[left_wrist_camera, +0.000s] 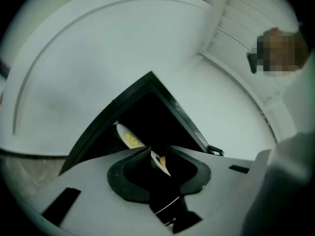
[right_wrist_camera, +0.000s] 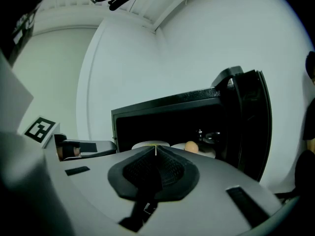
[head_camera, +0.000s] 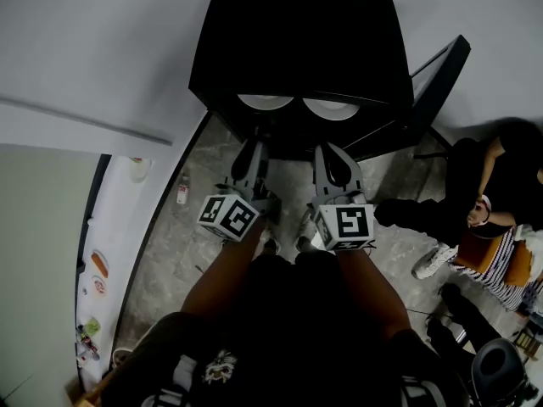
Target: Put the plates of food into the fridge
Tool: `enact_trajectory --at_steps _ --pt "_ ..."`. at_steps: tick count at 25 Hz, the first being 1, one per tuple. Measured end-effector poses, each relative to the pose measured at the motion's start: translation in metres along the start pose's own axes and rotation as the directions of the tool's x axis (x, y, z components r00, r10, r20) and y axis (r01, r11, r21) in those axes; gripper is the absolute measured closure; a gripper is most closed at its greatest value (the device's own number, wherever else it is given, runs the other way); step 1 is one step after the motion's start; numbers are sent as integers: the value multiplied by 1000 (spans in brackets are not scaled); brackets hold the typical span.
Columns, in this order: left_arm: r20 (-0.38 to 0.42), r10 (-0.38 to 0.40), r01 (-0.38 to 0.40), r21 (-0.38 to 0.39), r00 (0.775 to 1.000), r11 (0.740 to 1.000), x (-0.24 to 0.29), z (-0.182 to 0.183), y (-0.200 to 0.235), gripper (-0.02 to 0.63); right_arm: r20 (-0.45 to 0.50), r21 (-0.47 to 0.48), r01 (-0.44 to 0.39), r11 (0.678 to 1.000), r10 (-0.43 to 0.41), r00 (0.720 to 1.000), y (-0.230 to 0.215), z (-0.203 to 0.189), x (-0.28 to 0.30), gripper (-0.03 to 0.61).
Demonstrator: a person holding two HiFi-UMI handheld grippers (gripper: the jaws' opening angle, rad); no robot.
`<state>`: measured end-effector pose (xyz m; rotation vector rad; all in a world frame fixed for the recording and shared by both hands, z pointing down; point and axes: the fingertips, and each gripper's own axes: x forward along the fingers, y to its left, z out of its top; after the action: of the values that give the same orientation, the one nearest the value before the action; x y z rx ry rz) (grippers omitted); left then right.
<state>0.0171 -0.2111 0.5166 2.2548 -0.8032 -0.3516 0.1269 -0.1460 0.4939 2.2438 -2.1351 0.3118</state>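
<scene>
Right gripper point(right_wrist_camera: 155, 149) closed, left gripper point(left_wrist_camera: 158, 154) seemingly parted

All three views are dim, with a cool grey-green cast. The head view curves strongly outward like a fisheye, and its lower half sinks into shadow. The black fridge point(head_camera: 297, 41) swallows light: its inside is nearly black, and only the pale plates point(head_camera: 265, 102) catch brightness. The white walls point(head_camera: 102, 41) look softly and evenly lit. The left gripper view is tilted, smeared and soft. The right gripper view is sharper, with out-of-focus surfaces nearest the lens.
</scene>
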Motion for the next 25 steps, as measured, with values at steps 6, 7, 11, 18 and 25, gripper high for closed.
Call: enact_trajectory --at_steps 6,7,11,18,25 --pt "-30 -58 65 398 998 915 -18 25 -50 564 76 -90 -27 996 34 997 17 20 -10 552" --pt "-30 -62 69 442 998 894 -21 30 -57 575 78 -96 -33 995 40 996 21 22 -13 552" --pt "-52 -62 80 581 997 810 -35 41 -79 592 105 -113 -46 992 58 993 33 35 -26 552" --pt "-77 -33 75 642 997 763 -44 45 -93 592 198 -169 -37 985 70 978 44 70 -35 555" --pt "-60 -59 84 633 996 769 -44 50 -106 592 243 -196 -32 980 81 967 52 83 -42 555"
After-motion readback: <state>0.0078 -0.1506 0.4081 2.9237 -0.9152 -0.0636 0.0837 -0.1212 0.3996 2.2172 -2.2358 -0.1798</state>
